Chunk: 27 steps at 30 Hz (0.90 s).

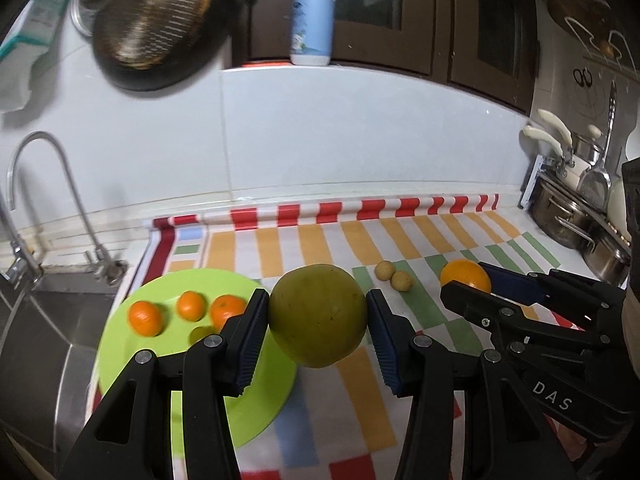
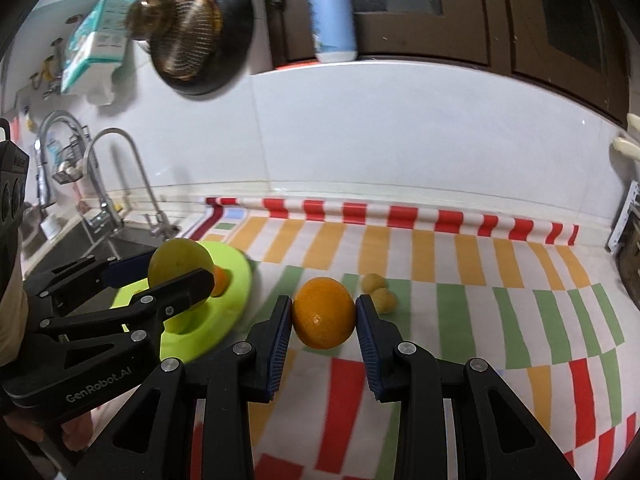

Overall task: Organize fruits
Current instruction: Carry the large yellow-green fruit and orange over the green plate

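Observation:
My left gripper [image 1: 317, 312] is shut on a large yellow-green pomelo [image 1: 318, 314] and holds it above the cloth, just right of the lime green plate [image 1: 120, 344]. Three small mandarins [image 1: 145, 317] lie on that plate. My right gripper [image 2: 323, 314] is shut on an orange [image 2: 324, 313], held above the checked cloth [image 2: 480, 320]. Two small tan round fruits [image 2: 380, 292] lie on the cloth just beyond the orange. In the right wrist view the left gripper [image 2: 176, 272] with the pomelo [image 2: 176, 260] is at the left, over the plate [image 2: 236, 280].
A steel sink [image 1: 44, 320] and tap [image 1: 40, 184] sit left of the plate. Steel pots [image 1: 568, 216] stand at the right end of the counter. A white tiled wall [image 1: 320, 140] backs the counter, with a lotion bottle [image 1: 312, 20] on the ledge above.

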Each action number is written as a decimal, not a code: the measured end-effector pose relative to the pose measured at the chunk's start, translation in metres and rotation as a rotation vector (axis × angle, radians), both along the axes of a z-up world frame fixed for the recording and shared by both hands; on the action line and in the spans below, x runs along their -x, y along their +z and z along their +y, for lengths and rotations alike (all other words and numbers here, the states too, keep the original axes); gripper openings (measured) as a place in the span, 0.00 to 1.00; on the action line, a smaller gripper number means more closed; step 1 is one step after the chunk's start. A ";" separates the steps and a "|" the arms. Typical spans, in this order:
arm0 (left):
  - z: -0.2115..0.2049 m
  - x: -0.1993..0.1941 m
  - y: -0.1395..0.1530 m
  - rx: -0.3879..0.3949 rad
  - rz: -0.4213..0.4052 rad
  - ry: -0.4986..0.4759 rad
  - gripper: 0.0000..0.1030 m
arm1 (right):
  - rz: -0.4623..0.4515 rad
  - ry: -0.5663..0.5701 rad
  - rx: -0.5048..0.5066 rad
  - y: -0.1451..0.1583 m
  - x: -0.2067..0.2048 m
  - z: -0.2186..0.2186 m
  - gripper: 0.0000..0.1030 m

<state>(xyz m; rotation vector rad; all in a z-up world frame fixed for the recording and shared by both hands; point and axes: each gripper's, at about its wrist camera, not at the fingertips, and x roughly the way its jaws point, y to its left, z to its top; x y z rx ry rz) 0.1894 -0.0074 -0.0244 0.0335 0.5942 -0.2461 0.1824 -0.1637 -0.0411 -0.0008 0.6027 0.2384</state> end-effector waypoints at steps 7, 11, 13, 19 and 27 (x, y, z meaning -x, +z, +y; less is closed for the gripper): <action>0.032 0.027 0.006 0.006 -0.011 0.061 0.47 | -0.021 0.065 -0.007 0.007 0.016 0.031 0.33; 0.049 0.035 0.005 0.008 -0.005 0.091 0.47 | -0.028 0.101 -0.008 0.009 0.021 0.048 0.33; 0.056 0.037 0.004 0.006 -0.004 0.103 0.47 | -0.029 0.117 -0.007 0.009 0.022 0.056 0.33; 0.079 0.041 -0.001 0.002 0.012 0.144 0.47 | -0.021 0.158 -0.002 0.006 0.021 0.079 0.33; 0.098 0.036 -0.017 -0.004 0.055 0.176 0.47 | 0.009 0.200 0.019 -0.004 0.010 0.102 0.33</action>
